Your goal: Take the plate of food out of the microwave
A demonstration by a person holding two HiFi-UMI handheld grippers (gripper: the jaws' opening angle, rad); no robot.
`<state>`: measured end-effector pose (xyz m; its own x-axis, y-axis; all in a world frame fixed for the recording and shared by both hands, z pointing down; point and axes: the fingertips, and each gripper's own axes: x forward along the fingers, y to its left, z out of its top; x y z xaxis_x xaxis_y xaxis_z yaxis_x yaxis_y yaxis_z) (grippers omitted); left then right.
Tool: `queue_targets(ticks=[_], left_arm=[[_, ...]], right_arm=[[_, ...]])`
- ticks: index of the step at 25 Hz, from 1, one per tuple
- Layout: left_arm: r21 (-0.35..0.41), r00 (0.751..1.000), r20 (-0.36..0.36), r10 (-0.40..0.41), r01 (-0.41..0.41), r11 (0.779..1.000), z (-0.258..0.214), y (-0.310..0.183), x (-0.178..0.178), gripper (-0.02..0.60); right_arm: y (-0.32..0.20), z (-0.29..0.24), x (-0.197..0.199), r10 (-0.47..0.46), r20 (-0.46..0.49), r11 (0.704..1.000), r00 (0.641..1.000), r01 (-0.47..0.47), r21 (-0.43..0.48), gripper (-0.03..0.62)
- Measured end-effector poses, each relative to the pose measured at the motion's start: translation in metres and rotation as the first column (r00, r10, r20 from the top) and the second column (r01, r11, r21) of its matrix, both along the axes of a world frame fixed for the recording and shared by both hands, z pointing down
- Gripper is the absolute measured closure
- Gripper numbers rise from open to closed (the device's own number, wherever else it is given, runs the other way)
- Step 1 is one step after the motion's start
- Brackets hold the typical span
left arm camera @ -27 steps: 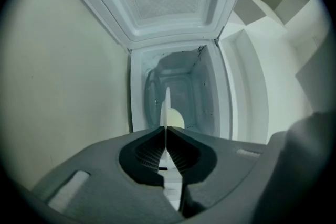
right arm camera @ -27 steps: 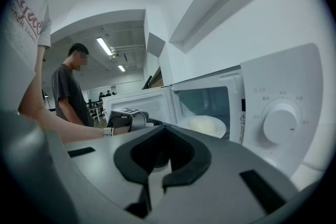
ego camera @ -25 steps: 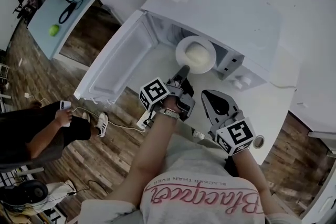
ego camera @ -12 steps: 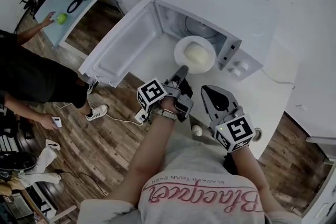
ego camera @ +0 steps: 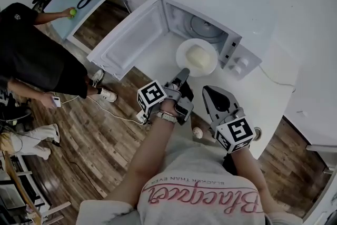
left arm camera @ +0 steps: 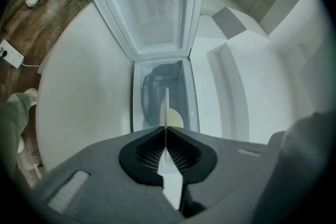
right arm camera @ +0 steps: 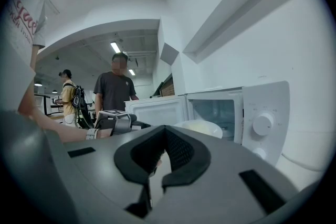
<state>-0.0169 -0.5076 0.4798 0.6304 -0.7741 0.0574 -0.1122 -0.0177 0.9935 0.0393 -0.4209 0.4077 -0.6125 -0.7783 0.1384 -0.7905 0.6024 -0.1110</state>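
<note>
Plate of food [ego camera: 196, 57] has been sliding out, now sitting clear of the cavity it was half inside a second ago. Right tongs [ego camera: 208, 93] are hanging shut, gripping nothing. Left tongs [ego camera: 182, 72] are clamping the plate's near rim over the table [ego camera: 157, 63], just before the open microwave [ego camera: 247, 13].

glossy white plate [ego camera: 182, 53], matt wood-plank floor [ego camera: 105, 139]

Pale shirt [ego camera: 196, 168], pink lettering [ego camera: 205, 199] — grey, black-padded left tool [ego camera: 184, 70] and right tool [ego camera: 207, 91].
</note>
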Motion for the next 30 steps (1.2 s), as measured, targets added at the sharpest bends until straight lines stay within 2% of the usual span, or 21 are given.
queue_targets(ticks=[16,30], left_arm=[[0.004,1.000,-0.030,-0.001,0.002,1.000,-0.005,0.036,-0.013,0.565],[0.027,0.995,-0.029,0.095,-0.094,0.995,-0.028,0.050,-0.035,0.565]], right_arm=[[0.027,0.001,0.005,0.032,0.032,0.999,0.999,-0.031,-0.015,0.588],[0.030,-0.021,0.005,0.184,0.067,0.983,0.981,-0.185,0.006,0.588]])
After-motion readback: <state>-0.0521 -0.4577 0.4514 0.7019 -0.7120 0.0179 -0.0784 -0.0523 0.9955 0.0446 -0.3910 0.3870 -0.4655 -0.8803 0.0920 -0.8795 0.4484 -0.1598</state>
